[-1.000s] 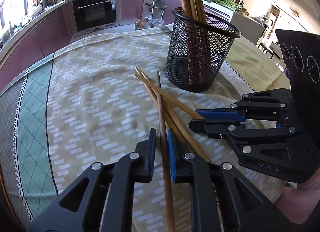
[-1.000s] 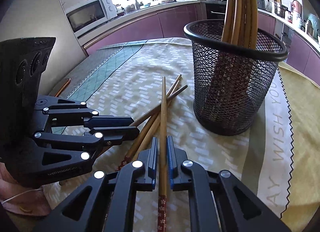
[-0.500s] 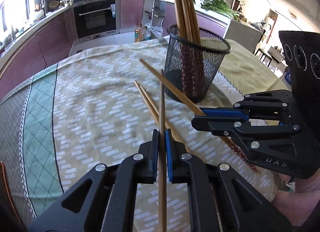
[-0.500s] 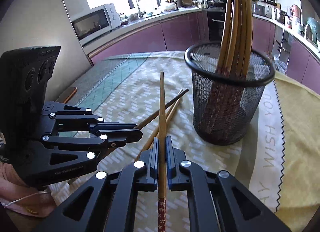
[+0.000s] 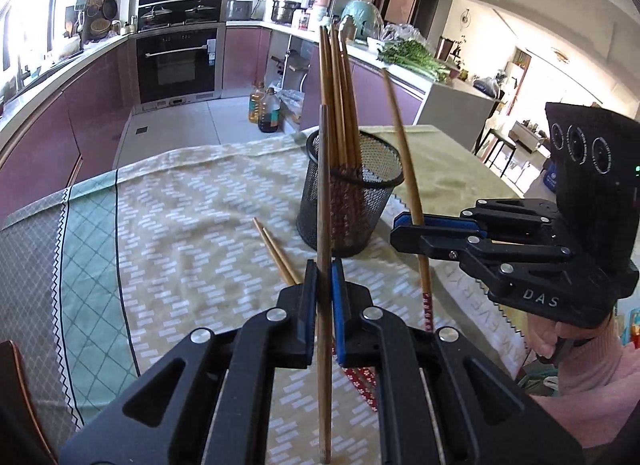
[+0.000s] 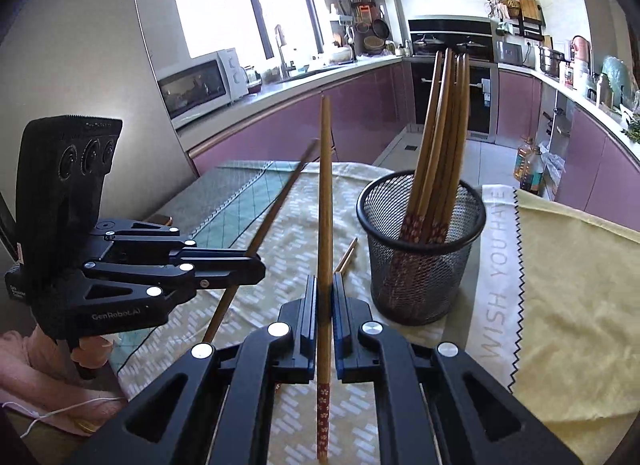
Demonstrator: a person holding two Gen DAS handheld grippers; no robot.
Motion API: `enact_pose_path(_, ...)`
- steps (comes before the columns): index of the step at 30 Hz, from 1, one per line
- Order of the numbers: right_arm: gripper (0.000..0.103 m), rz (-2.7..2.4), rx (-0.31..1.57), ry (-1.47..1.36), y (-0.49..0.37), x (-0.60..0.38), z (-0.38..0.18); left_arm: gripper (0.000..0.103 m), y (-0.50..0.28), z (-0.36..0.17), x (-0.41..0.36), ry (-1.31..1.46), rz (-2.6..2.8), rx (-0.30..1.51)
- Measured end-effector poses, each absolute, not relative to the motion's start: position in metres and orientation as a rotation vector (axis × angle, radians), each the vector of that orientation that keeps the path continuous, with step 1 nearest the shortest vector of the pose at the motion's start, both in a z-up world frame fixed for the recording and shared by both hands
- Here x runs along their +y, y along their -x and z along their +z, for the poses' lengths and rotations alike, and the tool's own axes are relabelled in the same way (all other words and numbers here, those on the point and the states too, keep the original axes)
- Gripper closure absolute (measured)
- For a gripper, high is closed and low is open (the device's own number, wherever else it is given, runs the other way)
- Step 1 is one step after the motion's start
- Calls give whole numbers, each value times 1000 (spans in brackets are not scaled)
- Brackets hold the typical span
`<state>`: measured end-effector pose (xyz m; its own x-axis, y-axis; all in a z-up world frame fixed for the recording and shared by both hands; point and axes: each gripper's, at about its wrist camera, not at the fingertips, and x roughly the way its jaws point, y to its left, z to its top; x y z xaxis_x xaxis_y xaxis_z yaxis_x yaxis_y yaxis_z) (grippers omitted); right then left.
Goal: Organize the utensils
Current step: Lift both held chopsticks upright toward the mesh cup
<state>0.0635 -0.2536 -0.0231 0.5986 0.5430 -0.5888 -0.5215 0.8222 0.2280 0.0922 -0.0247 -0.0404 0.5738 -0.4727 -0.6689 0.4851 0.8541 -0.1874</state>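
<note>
Left gripper [image 5: 324, 285]: black plastic claw, blue pads, clamped tight on one plain bamboo chopstick [image 5: 324, 225]; stick near upright in the left wrist view, clear of the cloth, in front of the mesh cup.
Right gripper [image 6: 325, 297]: same build, pinched shut on a second chopstick [image 6: 325, 205]; thin round bamboo, red floral band at the butt end below the pads, tip pointing up, left of the mesh cup.
Cross views: right gripper [image 5: 416, 225] seen side-on just right of the mesh cup, stick slanting up past its rim; left gripper [image 6: 248, 265] seen side-on well left of the cup, stick blurred.
Mesh cup [image 5: 352, 193]: black wire mesh, round, open top, upright on the cloth; bundle of chopsticks [image 5: 340, 97] stands inside, leaning together, floral ends down.
Loose chopsticks [image 5: 280, 253]: two left lying flat on the cloth, just left of the cup base, lower ends hidden behind the left gripper.
Tablecloth [image 5: 180, 225]: beige with white dash print, green diamond border on the far-left side from the cup; yellow cloth with zigzag edge and printed letters right of the cup.
Obstruction: claw bodies block the near table edge in both views.
Person: pink sleeve [image 5: 592, 381] behind the right gripper.
Background: purple kitchen cabinets, oven, microwave beyond the cup.
</note>
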Motion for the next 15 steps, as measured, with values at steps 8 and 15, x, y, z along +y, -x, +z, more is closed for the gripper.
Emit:
enact_pose_path(8,97,605,655,-57,-60,-267,-13,95,-88,-25,-20,13,-600,750)
enact_pose_path(15,97,599,625,-69,-58,-274,-5,95,-87,-16,-19,30,-625,733)
